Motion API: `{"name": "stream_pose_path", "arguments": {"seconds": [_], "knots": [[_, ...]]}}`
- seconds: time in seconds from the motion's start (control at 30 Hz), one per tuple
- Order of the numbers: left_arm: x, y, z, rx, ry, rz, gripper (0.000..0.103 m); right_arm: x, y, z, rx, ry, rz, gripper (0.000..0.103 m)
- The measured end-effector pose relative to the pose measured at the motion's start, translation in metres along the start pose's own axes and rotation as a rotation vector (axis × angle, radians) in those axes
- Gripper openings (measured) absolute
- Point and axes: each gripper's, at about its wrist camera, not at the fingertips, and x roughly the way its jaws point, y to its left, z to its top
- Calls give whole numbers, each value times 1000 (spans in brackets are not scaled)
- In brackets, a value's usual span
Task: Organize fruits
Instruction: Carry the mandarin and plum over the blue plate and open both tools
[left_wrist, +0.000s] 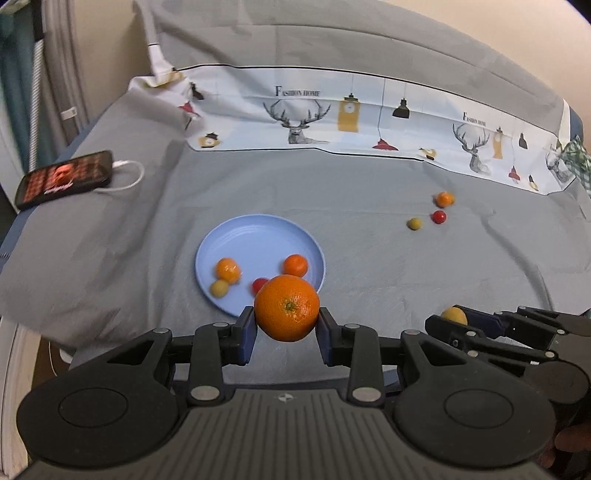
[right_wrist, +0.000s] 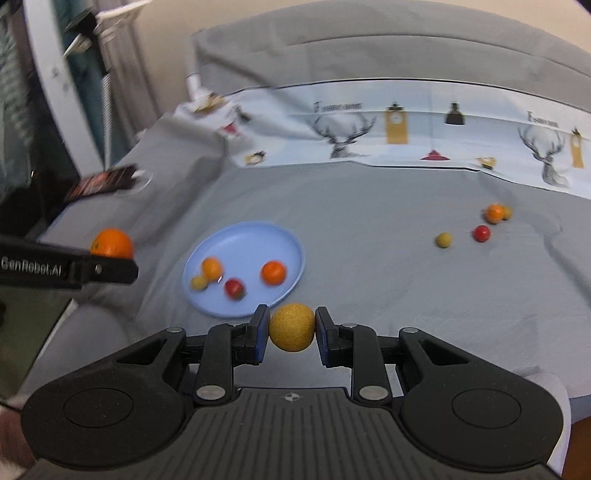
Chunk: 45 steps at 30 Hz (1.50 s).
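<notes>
My left gripper (left_wrist: 287, 325) is shut on a large orange (left_wrist: 287, 308), held just in front of the near rim of a blue plate (left_wrist: 255, 240). The plate holds several small fruits: orange, yellow and red. My right gripper (right_wrist: 291, 332) is shut on a yellow fruit (right_wrist: 291, 326), near the plate (right_wrist: 251, 240) and its front edge. The left gripper with its orange (right_wrist: 111, 243) shows at the left of the right wrist view. Loose fruits lie to the right on the grey sheet: an orange one (left_wrist: 444, 199), a red one (left_wrist: 439, 217), a yellow one (left_wrist: 414, 224).
A phone (left_wrist: 64, 178) on a white cable lies on a grey pillow at the left. A printed cloth with deer and lamps (left_wrist: 332, 114) runs along the back of the bed. The bed edge drops off at the left.
</notes>
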Motion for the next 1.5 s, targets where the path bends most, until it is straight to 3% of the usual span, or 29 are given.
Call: {"name": "stream_pose_path", "arguments": {"seconds": [0.5,0.97,1.5], "knots": [[-9,16,-3,-49,-36,-20,38,-9,32,0,-106,-12,-26,28],[16,24,20,-40,16,49,38,7,35,6,-124,17,-35,28],[64,36,52,-57,76,86,38,52,28,32,-98,53,-19,28]]}}
